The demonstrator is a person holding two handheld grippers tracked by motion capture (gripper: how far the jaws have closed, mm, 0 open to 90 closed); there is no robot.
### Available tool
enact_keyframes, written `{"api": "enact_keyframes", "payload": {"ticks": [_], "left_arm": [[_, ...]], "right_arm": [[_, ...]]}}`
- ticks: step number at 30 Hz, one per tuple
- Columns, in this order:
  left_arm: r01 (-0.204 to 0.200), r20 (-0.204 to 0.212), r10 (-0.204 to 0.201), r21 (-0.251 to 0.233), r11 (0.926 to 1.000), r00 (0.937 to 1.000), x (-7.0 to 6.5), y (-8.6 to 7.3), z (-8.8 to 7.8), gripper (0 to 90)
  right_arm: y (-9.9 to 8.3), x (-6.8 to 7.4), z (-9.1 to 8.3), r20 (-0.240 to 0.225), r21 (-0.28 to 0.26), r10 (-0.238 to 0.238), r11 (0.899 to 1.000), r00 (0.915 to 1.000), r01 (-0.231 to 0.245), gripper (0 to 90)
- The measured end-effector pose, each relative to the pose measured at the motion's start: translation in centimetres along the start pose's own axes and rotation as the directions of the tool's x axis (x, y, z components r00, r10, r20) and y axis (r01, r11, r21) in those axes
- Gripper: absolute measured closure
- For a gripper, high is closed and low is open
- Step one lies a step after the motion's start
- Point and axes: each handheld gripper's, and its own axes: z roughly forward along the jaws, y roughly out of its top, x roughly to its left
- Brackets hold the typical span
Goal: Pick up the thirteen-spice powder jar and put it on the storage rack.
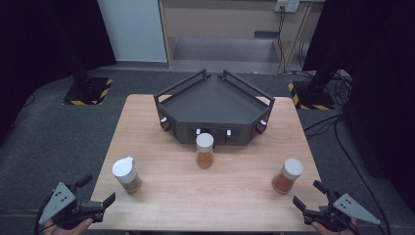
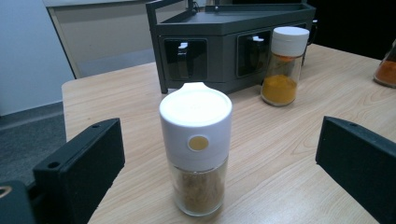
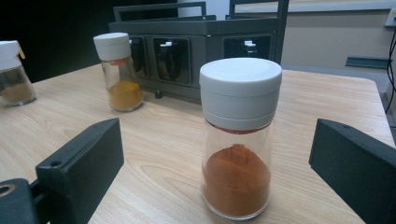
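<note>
Three white-capped spice jars stand upright on the wooden table. The brown-spice jar is at the front left, and my left gripper is open just short of it, one jaw to each side. A red-spice jar stands at the front right, with my right gripper open and aimed at it. The yellow-spice jar stands mid-table, in front of the dark rack.
The dark angular rack at the table's far side has a flat top tray with rails and front pockets with white-tipped hooks. Grey carpet surrounds the table; black stands with hazard-striped bases sit behind.
</note>
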Motion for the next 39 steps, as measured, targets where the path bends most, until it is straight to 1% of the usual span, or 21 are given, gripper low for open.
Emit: {"api": "enact_keyframes", "payload": {"ticks": [4, 6, 12, 17, 22, 27, 31, 34, 39], "left_arm": [[-0.006, -0.001, 0.006, 0.034, 0.9994, 1.0, 0.2, 1.2, -0.3, 0.0], [-0.019, -0.001, 0.019, 0.05, 0.9986, 0.9998, 0.2, 2.0, -0.4, 0.0], [-0.04, -0.002, 0.041, 0.082, 0.9958, 0.9992, 0.4, 3.8, -0.3, 0.0], [-0.065, 0.011, 0.064, 0.122, 0.9904, 0.9979, 0.8, 5.7, 0.3, 0.1], [-0.061, 0.017, 0.059, 0.16, 0.9852, 0.9981, 1.1, 7.3, 1.1, 0.3], [-0.068, 0.03, 0.063, 0.191, 0.9793, 0.9975, 1.3, 8.9, 2.0, 0.8], [-0.061, 0.029, 0.056, 0.204, 0.977, 0.998, 1.6, 9.6, 2.6, 1.0], [-0.062, 0.031, 0.056, 0.224, 0.9727, 0.9979, 1.7, 10.1, 3.1, 1.0], [-0.061, 0.034, 0.054, 0.245, 0.9676, 0.9979, 1.9, 10.5, 3.9, 1.2]], "right_arm": [[0.0, 0.0, 0.0, 0.001, -0.002, 0.001, 1.0, 1.0, -0.001, 3.3], [0.0, 0.1, -0.1, 0.003, -0.004, 0.002, 1.0, 1.0, -0.002, 3.3], [0.0, 0.1, -0.1, 0.001, -0.006, 0.0, 1.0, 1.0, 0.0, 3.3], [0.0, 0.1, -0.1, 0.0, -0.009, 0.0, 1.0, 1.0, 0.0, 3.4], [0.0, 0.1, -0.2, 0.001, -0.01, 0.002, 1.0, 1.0, -0.002, 3.3], [0.0, 0.1, -0.2, 0.001, -0.011, 0.003, 1.0, 1.0, -0.003, 3.4], [-0.1, 0.1, -0.2, 0.001, -0.012, 0.005, 1.0, 1.0, -0.005, 3.4], [-0.1, 0.1, -0.2, 0.0, -0.013, 0.006, 1.0, 1.0, -0.006, 3.4], [-0.1, 0.1, -0.2, 0.0, -0.013, 0.006, 1.0, 1.0, -0.006, 3.4]]}}
